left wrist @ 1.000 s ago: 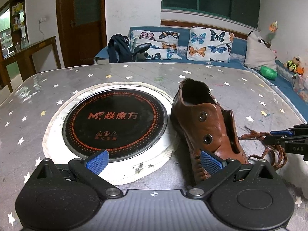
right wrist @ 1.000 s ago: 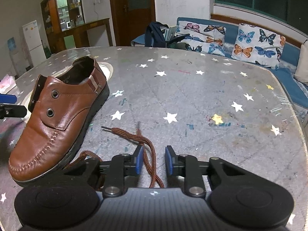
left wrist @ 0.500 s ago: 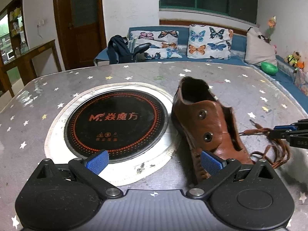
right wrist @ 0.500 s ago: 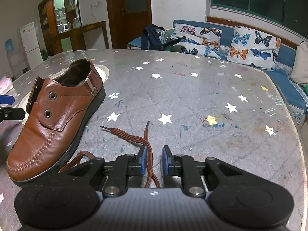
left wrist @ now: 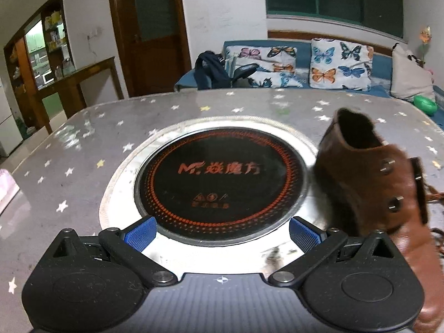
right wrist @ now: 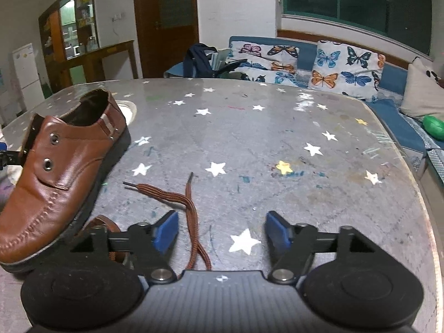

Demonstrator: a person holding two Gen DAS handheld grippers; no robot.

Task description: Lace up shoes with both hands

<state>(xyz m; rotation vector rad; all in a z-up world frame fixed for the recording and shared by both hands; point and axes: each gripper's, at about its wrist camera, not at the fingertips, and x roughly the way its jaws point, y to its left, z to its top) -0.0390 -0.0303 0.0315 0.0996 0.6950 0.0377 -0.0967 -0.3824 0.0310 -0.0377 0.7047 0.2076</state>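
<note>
Both jaws are spread wide and holding nothing. Your right gripper hangs low over the brown lace, which lies loose on the starry table just beside the brown shoe, both tips free. Looks like you're set up to pinch a tip. Your left gripper sits over the round hotplate, with the shoe's eyelets to its right, probably ready to steady it.

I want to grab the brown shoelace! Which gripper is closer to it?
Right. The right gripper is open, with the shoelace lying between its fingers. The left gripper is open over the induction cooktop, beyond the brown shoe.
</note>
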